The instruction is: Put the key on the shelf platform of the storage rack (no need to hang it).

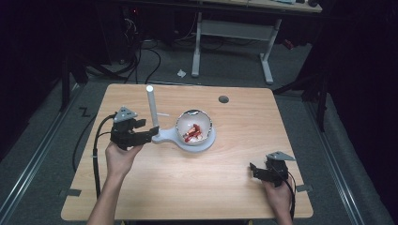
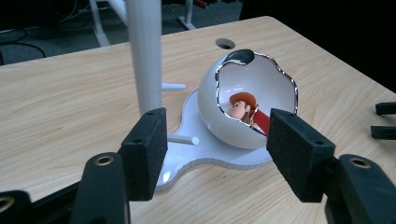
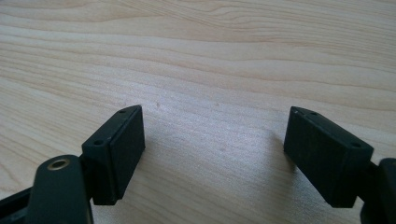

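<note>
Left gripper stands wide open and empty, jaws bracketing the flat white plastic stand base, apparently lining up a grip. At its two o'clock sits a glossy white cracked-egg shell cradling a red figurine. Right gripper rests wide open on the woodgrain table.

Wooden table, white stand near centre with upright post. White cracked-egg bowl at stand's 3 o'clock, red-and-white figure inside. Left gripper at stand's 9 o'clock, jaws apart, tips at base edge. Right gripper at table's 5 o'clock, well apart. Round hole at 12 o'clock.
</note>
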### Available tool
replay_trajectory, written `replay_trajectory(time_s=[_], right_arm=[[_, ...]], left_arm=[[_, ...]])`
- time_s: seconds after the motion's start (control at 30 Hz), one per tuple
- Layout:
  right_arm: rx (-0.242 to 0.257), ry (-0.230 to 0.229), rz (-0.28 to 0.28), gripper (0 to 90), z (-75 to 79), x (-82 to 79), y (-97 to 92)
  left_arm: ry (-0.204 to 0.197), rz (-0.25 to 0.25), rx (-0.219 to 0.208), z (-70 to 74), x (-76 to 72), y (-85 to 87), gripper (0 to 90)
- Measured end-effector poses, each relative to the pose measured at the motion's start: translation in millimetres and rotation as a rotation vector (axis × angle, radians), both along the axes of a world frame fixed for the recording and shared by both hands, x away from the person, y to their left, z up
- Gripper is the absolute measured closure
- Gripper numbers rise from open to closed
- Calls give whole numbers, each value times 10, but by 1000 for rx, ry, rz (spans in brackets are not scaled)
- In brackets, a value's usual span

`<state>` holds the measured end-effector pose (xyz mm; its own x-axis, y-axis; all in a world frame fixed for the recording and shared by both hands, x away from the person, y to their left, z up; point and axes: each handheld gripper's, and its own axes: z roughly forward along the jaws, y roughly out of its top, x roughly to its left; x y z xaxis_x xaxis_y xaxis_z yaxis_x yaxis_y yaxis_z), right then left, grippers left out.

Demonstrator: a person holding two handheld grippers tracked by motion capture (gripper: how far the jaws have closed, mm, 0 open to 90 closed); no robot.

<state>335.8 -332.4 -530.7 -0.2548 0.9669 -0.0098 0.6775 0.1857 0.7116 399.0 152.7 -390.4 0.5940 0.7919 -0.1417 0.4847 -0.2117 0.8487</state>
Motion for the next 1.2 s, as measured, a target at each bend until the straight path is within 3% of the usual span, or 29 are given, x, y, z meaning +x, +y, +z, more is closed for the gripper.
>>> replay_trajectory(time_s=[0.73,1.2], right_arm=[[0,0,0,207,0,-1,1],[0,0,0,207,0,-1,0]], left_arm=[[-22,42,-15,42,-267,297,353],[-14,71,-32,-55,-402,446,342]])
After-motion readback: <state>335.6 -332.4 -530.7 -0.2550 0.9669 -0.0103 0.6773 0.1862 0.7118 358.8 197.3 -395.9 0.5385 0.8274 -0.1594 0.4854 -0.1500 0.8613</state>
